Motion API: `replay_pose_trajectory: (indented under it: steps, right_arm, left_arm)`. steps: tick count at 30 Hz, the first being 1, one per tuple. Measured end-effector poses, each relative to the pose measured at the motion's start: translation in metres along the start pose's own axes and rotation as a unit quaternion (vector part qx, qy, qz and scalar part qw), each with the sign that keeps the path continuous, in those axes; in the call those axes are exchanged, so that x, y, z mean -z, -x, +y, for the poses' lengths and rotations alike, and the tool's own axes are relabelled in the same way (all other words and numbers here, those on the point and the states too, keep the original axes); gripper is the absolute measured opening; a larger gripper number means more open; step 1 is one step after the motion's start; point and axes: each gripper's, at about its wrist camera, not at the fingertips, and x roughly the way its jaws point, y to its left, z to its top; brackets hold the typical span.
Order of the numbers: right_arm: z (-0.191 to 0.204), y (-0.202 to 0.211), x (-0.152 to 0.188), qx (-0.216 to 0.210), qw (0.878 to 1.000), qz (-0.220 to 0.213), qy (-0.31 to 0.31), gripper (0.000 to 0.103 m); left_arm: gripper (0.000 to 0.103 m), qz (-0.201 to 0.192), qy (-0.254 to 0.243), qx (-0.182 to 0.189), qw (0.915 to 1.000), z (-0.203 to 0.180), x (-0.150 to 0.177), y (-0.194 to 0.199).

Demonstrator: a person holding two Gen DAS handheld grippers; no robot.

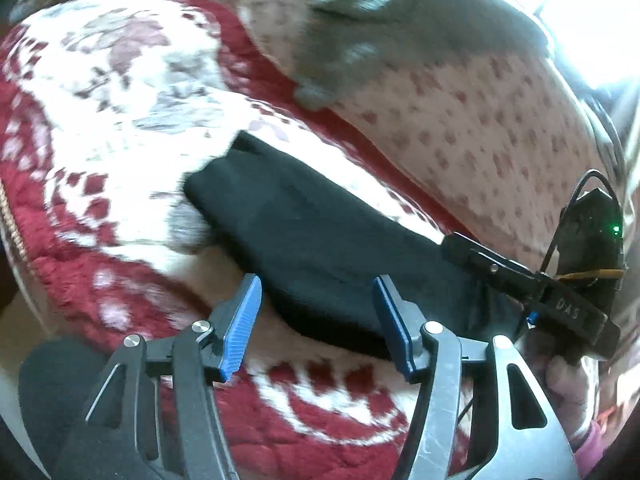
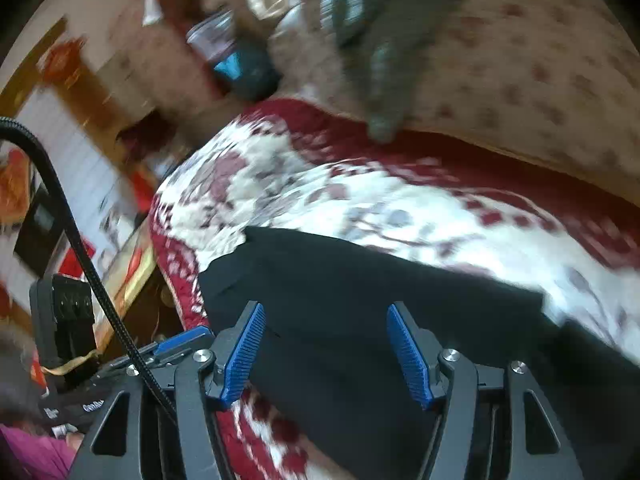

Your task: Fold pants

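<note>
Black pants point(image 1: 304, 240) lie folded in a long strip on a red and white patterned blanket point(image 1: 100, 128). My left gripper point(image 1: 316, 320) is open, its blue fingers straddling the near edge of the pants, holding nothing. The right gripper's body point(image 1: 560, 292) shows at the pants' right end in the left wrist view. In the right wrist view the pants point(image 2: 360, 288) spread dark across the blanket point(image 2: 320, 184). My right gripper point(image 2: 326, 350) is open just above the pants, with nothing between its fingers. The left gripper point(image 2: 176, 346) shows at lower left.
A grey garment point(image 1: 400, 28) lies crumpled on a beige dotted cover point(image 1: 480, 128) behind the blanket; it also shows in the right wrist view point(image 2: 384, 40). The blanket's left edge point(image 2: 168, 264) drops to a room with blurred furniture. A black cable point(image 2: 72, 232) hangs at left.
</note>
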Motion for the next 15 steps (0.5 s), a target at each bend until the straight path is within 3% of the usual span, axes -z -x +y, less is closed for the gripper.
replay_pose_trajectory:
  steps: [10, 15]
  right_arm:
    - [0.043, -0.089, -0.046, -0.009, 0.990, 0.066, 0.122, 0.065]
    - [0.056, -0.132, -0.065, 0.005, 0.980, 0.107, 0.171, 0.066]
  left_arm:
    - [0.057, 0.018, 0.084, -0.004, 0.9963, 0.033, -0.007, -0.024]
    - [0.061, 0.022, 0.092, -0.002, 0.9955, 0.036, -0.010, -0.041]
